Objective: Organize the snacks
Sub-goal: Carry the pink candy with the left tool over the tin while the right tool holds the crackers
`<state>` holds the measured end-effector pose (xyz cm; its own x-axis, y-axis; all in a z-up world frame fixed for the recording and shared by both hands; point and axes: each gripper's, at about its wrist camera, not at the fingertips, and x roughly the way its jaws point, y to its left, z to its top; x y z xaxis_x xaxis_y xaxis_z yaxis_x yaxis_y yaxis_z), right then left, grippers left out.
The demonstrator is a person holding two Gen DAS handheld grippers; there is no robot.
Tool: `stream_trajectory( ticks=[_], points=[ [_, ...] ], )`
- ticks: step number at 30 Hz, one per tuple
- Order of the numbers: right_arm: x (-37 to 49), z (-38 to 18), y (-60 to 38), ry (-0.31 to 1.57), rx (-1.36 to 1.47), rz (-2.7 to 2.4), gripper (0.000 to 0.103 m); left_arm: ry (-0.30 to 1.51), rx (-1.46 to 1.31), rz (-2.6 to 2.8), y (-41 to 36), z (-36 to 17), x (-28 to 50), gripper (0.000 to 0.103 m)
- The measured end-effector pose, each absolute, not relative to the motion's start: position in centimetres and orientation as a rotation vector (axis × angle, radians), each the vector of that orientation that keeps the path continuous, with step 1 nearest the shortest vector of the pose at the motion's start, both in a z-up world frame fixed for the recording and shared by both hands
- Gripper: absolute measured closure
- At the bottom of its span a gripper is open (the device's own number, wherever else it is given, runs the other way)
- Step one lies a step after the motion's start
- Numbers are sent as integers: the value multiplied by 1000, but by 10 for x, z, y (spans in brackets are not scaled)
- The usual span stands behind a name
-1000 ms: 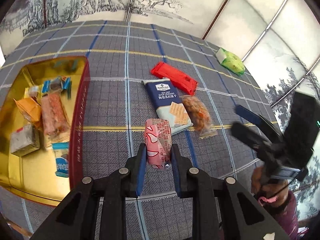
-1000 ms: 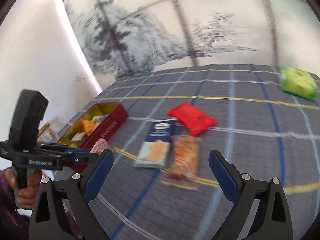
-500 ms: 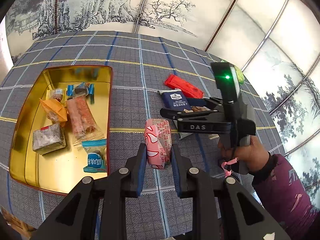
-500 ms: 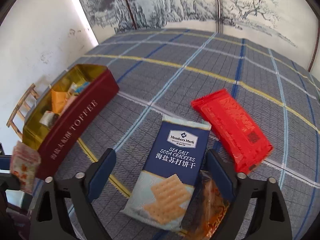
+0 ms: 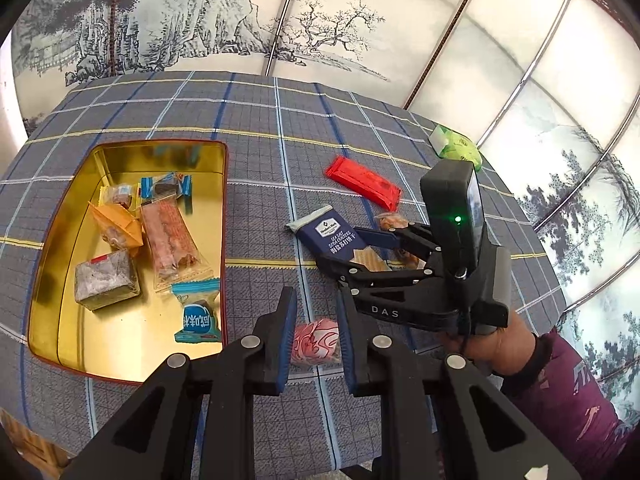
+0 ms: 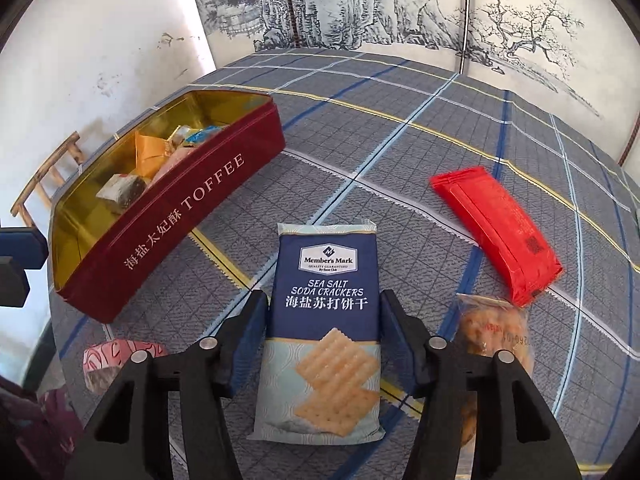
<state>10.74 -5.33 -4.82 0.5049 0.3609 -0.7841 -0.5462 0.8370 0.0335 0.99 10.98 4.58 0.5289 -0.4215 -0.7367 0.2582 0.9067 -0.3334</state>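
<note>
Left gripper (image 5: 314, 340) pinches the pink snack (image 5: 316, 342); right gripper (image 6: 324, 336), jaws apart, straddles the cracker pack (image 6: 322, 332), lower centre, and may snag the neighbouring nut bag (image 6: 494, 332).

wrist views overhead, sharing cracker pack (image 5: 335, 236)

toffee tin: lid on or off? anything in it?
Open, no lid on it. The toffee tin shows its gold interior from above, with several wrapped snacks, including a blue-wrapped candy, on its floor.
</note>
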Motion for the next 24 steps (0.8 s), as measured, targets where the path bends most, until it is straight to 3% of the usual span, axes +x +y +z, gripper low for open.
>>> stream_trajectory(
  ticks=[4,9,13,20,24],
  points=[
    [101,-48,-51,871,-261,536,52,957,-123,-429,100,41,5,83],
    [73,-48,-71,840,-239,558,52,978,-26,-473,84,31,2,49],
    [43,-49,-85,819,-265,577,52,984,45,-476,73,23,4,46],
    [43,-50,-106,824,-195,550,52,1016,80,-478,63,8,14,51],
    [44,-48,-110,819,-167,548,52,1077,77,-473,64,-9,22,79]
  ],
)
